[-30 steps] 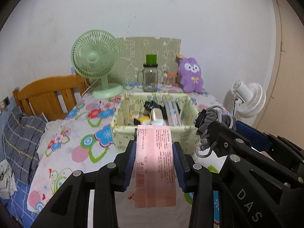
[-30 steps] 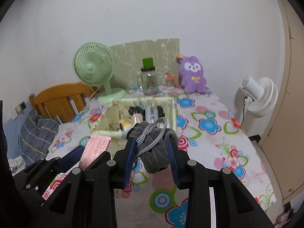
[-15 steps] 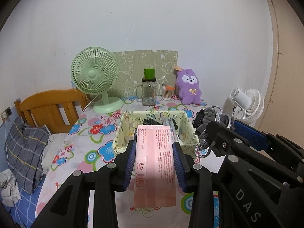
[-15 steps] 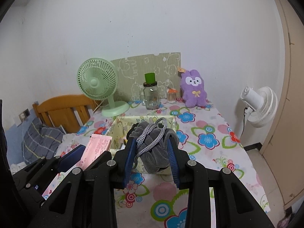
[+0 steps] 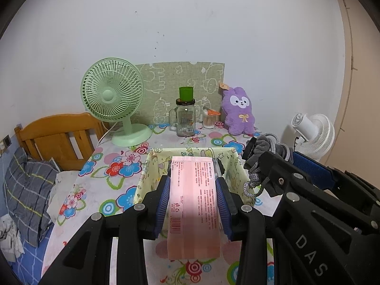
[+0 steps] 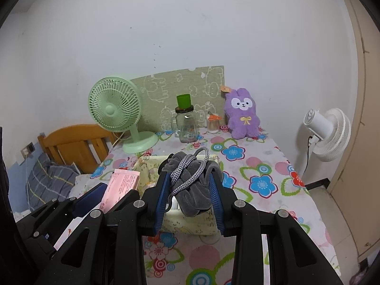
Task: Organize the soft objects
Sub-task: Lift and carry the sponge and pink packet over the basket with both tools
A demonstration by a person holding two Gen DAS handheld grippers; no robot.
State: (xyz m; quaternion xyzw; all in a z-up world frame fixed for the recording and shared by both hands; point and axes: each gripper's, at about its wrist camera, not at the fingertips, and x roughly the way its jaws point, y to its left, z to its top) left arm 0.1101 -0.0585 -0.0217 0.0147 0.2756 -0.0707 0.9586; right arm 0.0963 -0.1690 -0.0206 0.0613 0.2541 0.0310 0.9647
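My left gripper (image 5: 192,185) is shut on a pink soft packet (image 5: 193,204) with printed text and a barcode, held above the near side of a pale yellow fabric basket (image 5: 142,185). My right gripper (image 6: 190,178) is shut on a grey velvet pouch (image 6: 193,190) with a grey-white cord, also held over the basket (image 6: 144,166). The pouch also shows in the left wrist view (image 5: 263,144), and the packet in the right wrist view (image 6: 121,185). A purple plush bunny (image 5: 238,111) sits at the table's back right.
A floral cloth covers the table (image 5: 114,166). At the back stand a green desk fan (image 5: 111,99), a glass jar with a green cup on top (image 5: 185,118) and a small jar of sticks (image 5: 210,118). A wooden headboard (image 5: 57,133) is left, a white fan (image 5: 313,133) right.
Both grippers have risen and drawn back from the basket with their loads; the basket now looks smaller and lower, its contents hidden behind the packet and pouch.
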